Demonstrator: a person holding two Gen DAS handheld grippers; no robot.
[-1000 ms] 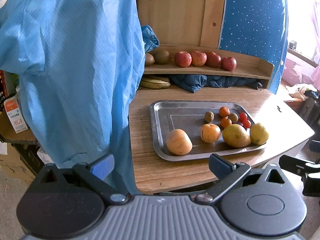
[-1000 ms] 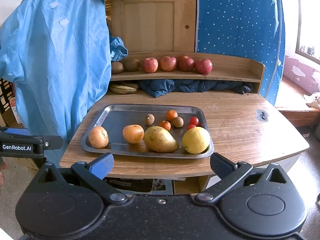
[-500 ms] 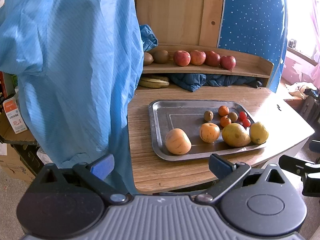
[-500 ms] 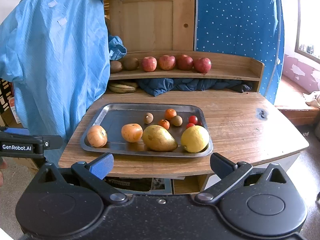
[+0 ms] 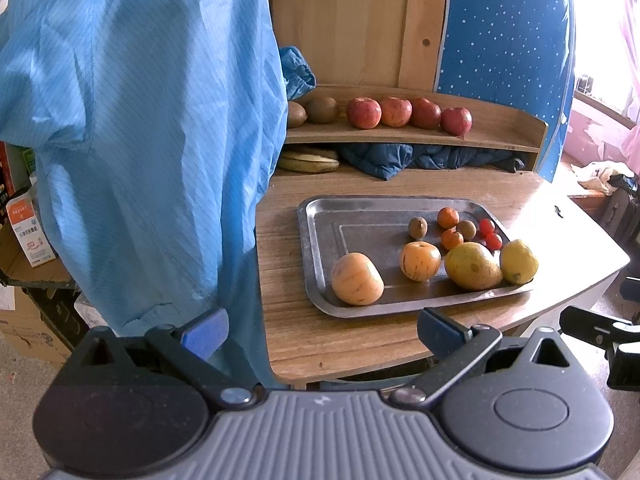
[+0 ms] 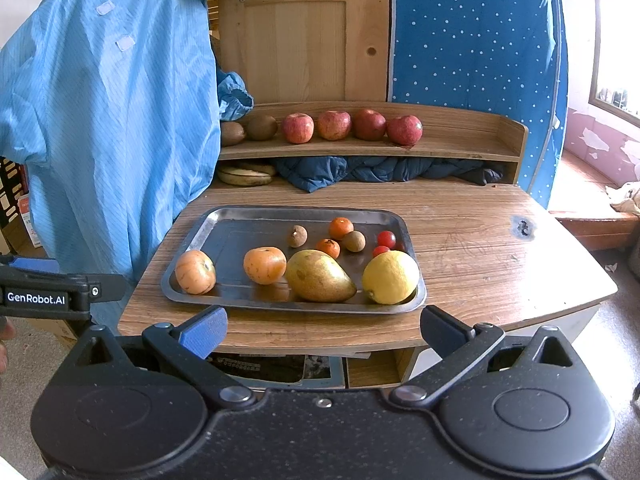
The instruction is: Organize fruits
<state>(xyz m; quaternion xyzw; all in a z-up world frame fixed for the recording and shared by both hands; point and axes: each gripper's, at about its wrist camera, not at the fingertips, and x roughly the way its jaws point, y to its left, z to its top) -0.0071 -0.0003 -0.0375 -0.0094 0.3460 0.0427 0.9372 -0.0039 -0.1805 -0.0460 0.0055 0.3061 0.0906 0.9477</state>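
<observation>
A blue coat (image 6: 112, 128) hangs left of the wooden table (image 6: 472, 240). The metal tray (image 6: 224, 220) sits on it, holding the pear (image 6: 318, 276), lemon (image 6: 390, 277) and smaller fruit; apples (image 6: 334, 125) line the shelf (image 6: 460, 148) behind. Both the left gripper (image 5: 320, 330) and right gripper (image 6: 322, 328) hover short of the table, fingers spread apart, empty.

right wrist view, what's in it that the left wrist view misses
Only the right wrist view shows the left gripper's GenRobot.AI label and the dark burn mark on the table. Only the left wrist view shows the white and orange carton. Both share the metal tray, lemon, pear and four red apples, with both grippers open and empty.
</observation>
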